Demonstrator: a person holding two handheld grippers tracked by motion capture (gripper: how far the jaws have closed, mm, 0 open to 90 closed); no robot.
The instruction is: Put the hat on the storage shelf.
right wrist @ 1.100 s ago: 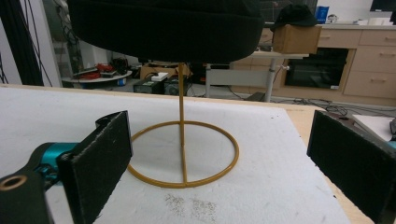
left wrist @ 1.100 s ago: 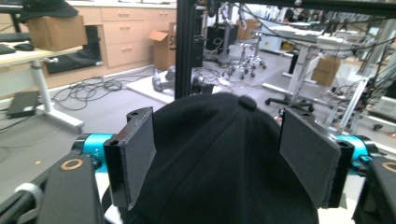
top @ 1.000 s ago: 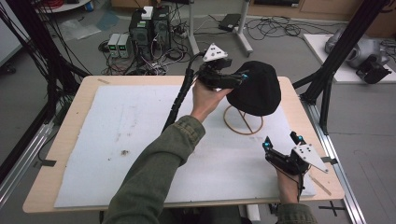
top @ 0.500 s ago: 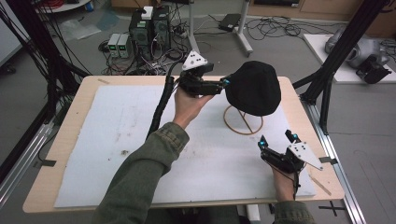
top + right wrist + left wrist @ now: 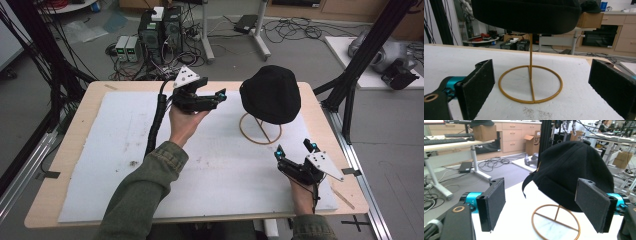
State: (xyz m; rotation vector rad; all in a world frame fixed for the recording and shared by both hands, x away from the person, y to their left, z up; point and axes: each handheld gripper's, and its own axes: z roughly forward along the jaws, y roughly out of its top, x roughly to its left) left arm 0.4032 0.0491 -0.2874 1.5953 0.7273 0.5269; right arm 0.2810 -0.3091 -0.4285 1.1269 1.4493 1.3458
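A black cap sits on a gold wire stand at the back right of the table. My left gripper hovers to the left of the cap, apart from it, pointing at it with its jaws open and nothing between them. In the left gripper view the cap and the stand lie ahead, beyond the two pads. My right gripper rests low near the front right, open and empty. It faces the stand's ring under the cap.
A white foam mat covers most of the wooden table. Black frame posts rise beside the table's right edge. Computers and cables lie on the floor behind the table.
My left gripper has drawn back leftward from the cap's side and now stands apart from it. The cap stays on its stand. The right gripper has hardly shifted.
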